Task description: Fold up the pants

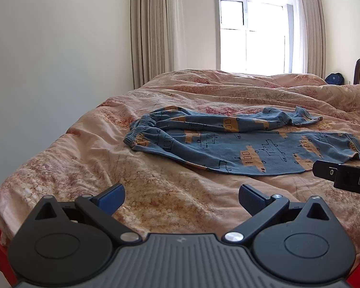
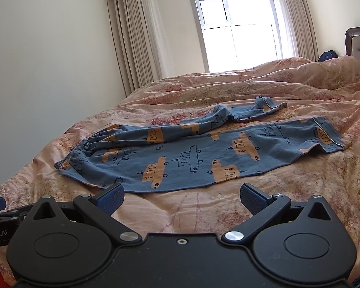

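left wrist, rumpled floral quilt (image 1: pixel 180 192), curtained window (image 1: pixel 252 31)

1. Daylight floods through a white-framed window (image 1: pixel 252 33) at the far wall (image 1: pixel 55 43), flanked by beige curtains (image 1: pixel 153 31).
2. A rumpled pink floral duvet (image 1: pixel 204 91) covers the bed.
3. A brown headboard (image 2: pixel 358 40) stands at right, a blue bag (image 1: pixel 333 78) beside it.

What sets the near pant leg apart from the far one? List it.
The near leg lies flat and spread wide; the far leg is bunched and twisted. The near leg's cuff lies open and flat; the far leg's cuff is crumpled. Both are blue with orange vehicle prints, on the bed.
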A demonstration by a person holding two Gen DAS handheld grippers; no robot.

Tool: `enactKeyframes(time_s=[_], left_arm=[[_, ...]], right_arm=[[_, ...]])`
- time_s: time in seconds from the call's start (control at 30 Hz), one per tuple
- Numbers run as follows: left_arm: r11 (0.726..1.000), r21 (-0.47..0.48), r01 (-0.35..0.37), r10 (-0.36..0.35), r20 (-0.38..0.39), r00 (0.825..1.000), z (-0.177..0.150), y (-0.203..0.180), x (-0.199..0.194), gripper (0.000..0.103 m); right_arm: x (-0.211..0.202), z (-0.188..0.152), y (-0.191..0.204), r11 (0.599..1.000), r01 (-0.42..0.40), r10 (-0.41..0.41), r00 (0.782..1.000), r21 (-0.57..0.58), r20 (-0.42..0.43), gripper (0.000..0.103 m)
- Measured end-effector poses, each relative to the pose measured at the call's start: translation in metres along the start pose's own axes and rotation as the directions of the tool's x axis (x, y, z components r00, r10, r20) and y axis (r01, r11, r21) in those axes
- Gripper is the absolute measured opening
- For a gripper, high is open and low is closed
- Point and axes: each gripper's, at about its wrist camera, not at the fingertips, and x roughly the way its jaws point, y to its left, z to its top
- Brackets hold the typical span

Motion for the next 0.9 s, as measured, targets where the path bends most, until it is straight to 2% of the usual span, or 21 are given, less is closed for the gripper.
enactKeyframes(time_s=[0.33,0.53,0.6,0.7,0.9], left_arm=[[0.992,-0.093,0.082,-0.090,-0.086,0.992,0.013,0.009,0.012,0.103],[0.991,-0.075,0.115,-0.122,-0.095,0.988,0.028,0.010,0.015,0.103],[0.990,-0.058,0.127,-0.132,-0.091,0.987,0.039,0.010,0.015,0.103],[0.988,-0.049,0.149,-0.152,-0.084,0.985,0.056,0.015,0.017,0.103],[0.987,-0.049,0.151,-0.154,-0.079,0.985,0.092,0.040,0.030,0.103]], right_arm=[[0.000,0.000,0.001,1.000,0.009,-0.009,1.000,0.000,-0.001,0.103],[0.003,0.004,0.002,1.000,0.019,-0.019,1.000,-0.001,-0.010,0.103],[-0.002,0.014,0.004,1.000,0.027,-0.027,1.000,0.002,0.009,0.103],[-0.010,0.031,0.006,1.000,-0.002,0.002,0.999,0.012,0.038,0.103],[-0.013,0.074,0.009,0.996,-0.053,0.057,0.997,-0.065,0.054,0.103]])
